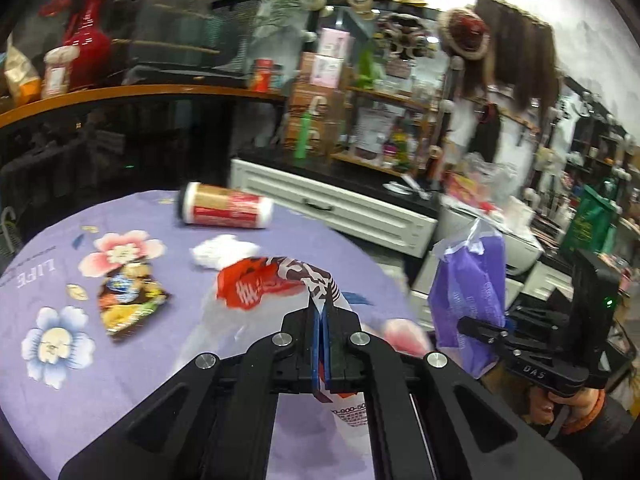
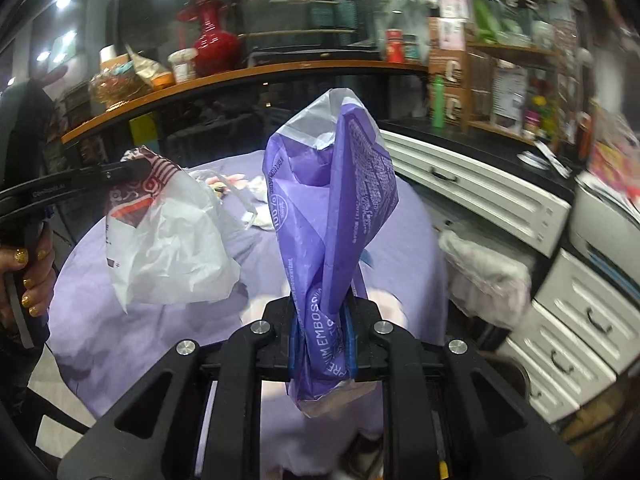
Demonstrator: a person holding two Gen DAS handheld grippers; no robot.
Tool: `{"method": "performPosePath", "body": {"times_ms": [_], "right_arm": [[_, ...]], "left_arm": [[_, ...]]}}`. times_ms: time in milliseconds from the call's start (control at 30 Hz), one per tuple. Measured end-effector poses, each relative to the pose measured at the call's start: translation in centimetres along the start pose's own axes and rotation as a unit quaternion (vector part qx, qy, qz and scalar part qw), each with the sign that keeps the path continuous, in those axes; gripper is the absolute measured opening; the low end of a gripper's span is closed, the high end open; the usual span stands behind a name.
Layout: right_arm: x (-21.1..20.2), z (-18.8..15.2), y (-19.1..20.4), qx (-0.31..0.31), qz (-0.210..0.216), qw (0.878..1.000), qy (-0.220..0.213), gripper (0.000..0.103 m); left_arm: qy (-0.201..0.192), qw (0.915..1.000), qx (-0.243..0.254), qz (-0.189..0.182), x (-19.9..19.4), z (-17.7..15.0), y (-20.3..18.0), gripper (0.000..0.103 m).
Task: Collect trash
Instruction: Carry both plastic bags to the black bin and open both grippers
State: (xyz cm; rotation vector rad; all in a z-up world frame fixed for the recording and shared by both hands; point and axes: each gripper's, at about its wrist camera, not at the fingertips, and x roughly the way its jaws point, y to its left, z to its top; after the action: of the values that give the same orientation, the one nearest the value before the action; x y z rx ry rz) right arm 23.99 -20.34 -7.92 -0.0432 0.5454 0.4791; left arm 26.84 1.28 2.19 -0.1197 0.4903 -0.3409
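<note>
Item 1, left gripper (image 1: 320,322): my jaws are closed on the rim of a white plastic bag (image 1: 280,280) with red and brown print; the bag hangs open over the worktop (image 1: 140,380). In the right wrist view the same bag (image 2: 172,256) sags below my left jaws.

Item 2, right gripper (image 2: 322,344): jaws clamped on a twisted purple wrapper (image 2: 332,200), held upright, well above the cloth and beside the bag.

Step in hand, as I judge it: wrapper lifted, not yet bagged. The next move calls for swinging the right gripper over the bag's mouth, keeping the mouth open with the left, then letting go.

Item 3, trash left on the worktop: a paper cup (image 1: 226,205) on its side at the far edge; a crumpled white tissue (image 1: 222,251) near it; a flattened snack packet (image 1: 128,300) closer in.

Writing: wrapper, "PREMIUM EMBOSS…" in part; bag, digits "…0-900-50…" in part; tablecloth, "LIFE"; right gripper body, "DAS". The cup and packet print cannot be read.
</note>
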Motion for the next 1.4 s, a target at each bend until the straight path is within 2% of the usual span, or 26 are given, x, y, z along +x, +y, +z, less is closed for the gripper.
{"method": "performPosePath", "body": {"times_ms": [267, 433, 700, 1033, 1133, 1167, 1200, 1400], "right_arm": [[-4.8, -5.2, -5.0, 0.058, -0.047, 0.997, 0.006, 0.018], [-5.6, -8.2, -7.7, 0.083, -0.09, 0.992, 0.022, 0.018], [-2.9, -13.1, -12.1, 0.145, -0.119, 0.98, 0.064, 0.018], [1.7, -18.3, -15.5, 0.191, -0.14, 0.965, 0.108, 0.019], [2.1, -19.1, -16.0, 0.198, -0.155, 0.961, 0.113, 0.042], [2.1, -19.3, -16.1, 0.198, -0.16, 0.961, 0.112, 0.058], [1.8, -19.4, -16.1, 0.199, -0.166, 0.96, 0.105, 0.067], [-0.2, -19.0, -16.4, 0.199, -0.182, 0.959, 0.088, 0.069]], "left_arm": [[0.006, 0.9973, 0.018, -0.071, 1.2, -1.1, -7.0, 0.002], [0.019, 0.9928, 0.025, -0.115, 2.4, -1.8, -10.9, 0.002], [0.051, 0.986, 0.048, -0.151, 4.9, -3.4, -16.0, 0.002], [0.105, 0.9786, 0.071, -0.162, 8.2, -6.5, -18.6, 0.002], [0.118, 0.9768, 0.077, -0.161, 9.1, -7.3, -19.0, 0.002], [0.122, 0.9763, 0.077, -0.161, 9.4, -7.4, -19.1, 0.002], [0.126, 0.9758, 0.078, -0.161, 9.7, -7.6, -19.3, 0.002], [0.144, 0.973, 0.085, -0.159, 11.2, -8.6, -20.1, 0.002]]}}
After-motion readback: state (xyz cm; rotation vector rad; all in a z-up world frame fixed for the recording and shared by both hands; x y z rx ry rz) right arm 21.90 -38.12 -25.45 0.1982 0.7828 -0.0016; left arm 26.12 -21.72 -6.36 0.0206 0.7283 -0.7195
